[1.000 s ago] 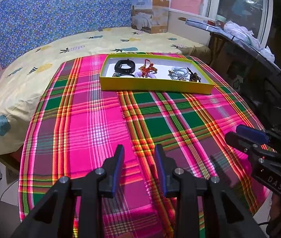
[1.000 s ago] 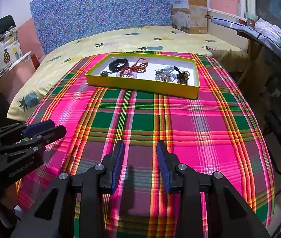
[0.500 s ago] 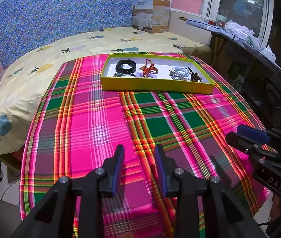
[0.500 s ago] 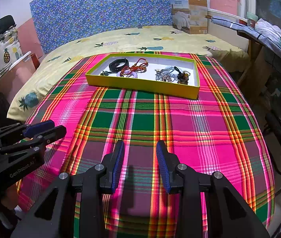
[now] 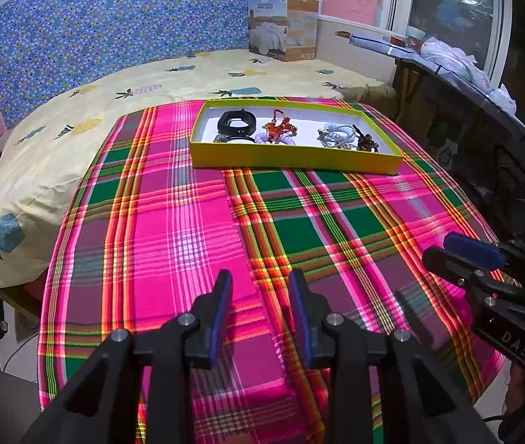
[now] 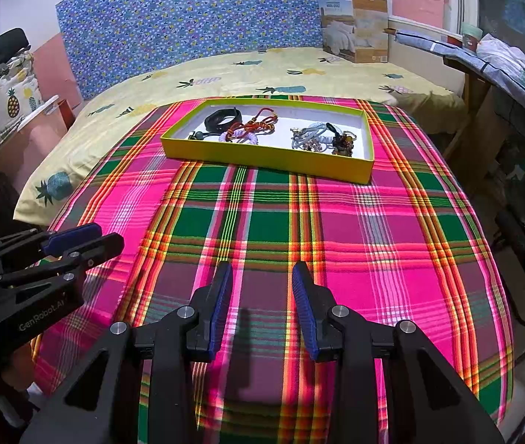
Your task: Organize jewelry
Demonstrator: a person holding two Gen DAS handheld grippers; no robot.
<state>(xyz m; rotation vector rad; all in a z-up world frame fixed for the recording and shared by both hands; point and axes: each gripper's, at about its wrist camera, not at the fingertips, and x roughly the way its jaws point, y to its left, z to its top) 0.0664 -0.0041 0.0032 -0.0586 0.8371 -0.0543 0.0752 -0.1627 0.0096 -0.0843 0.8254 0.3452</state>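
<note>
A shallow yellow box (image 5: 292,159) (image 6: 262,155) sits at the far end of the plaid-covered table. It holds a black band (image 5: 236,122) (image 6: 223,118), a red-orange cord piece (image 5: 279,127) (image 6: 258,124), a lilac coil (image 6: 242,135), a pale blue-grey bundle (image 5: 336,137) (image 6: 310,137) and a dark beaded piece (image 5: 366,142) (image 6: 342,142). My left gripper (image 5: 260,285) (image 6: 81,236) is open and empty over the near table. My right gripper (image 6: 262,277) (image 5: 451,248) is open and empty beside it.
The plaid cloth (image 5: 188,229) covers the table. A bed with a pineapple sheet (image 5: 77,118) lies behind and left. A cardboard box (image 5: 284,26) stands at the back. A cluttered dark shelf (image 5: 484,111) runs along the right.
Both views have shifted very slightly; the left gripper has eased a little. The jewelry and box have not moved, and both grippers stay open.
</note>
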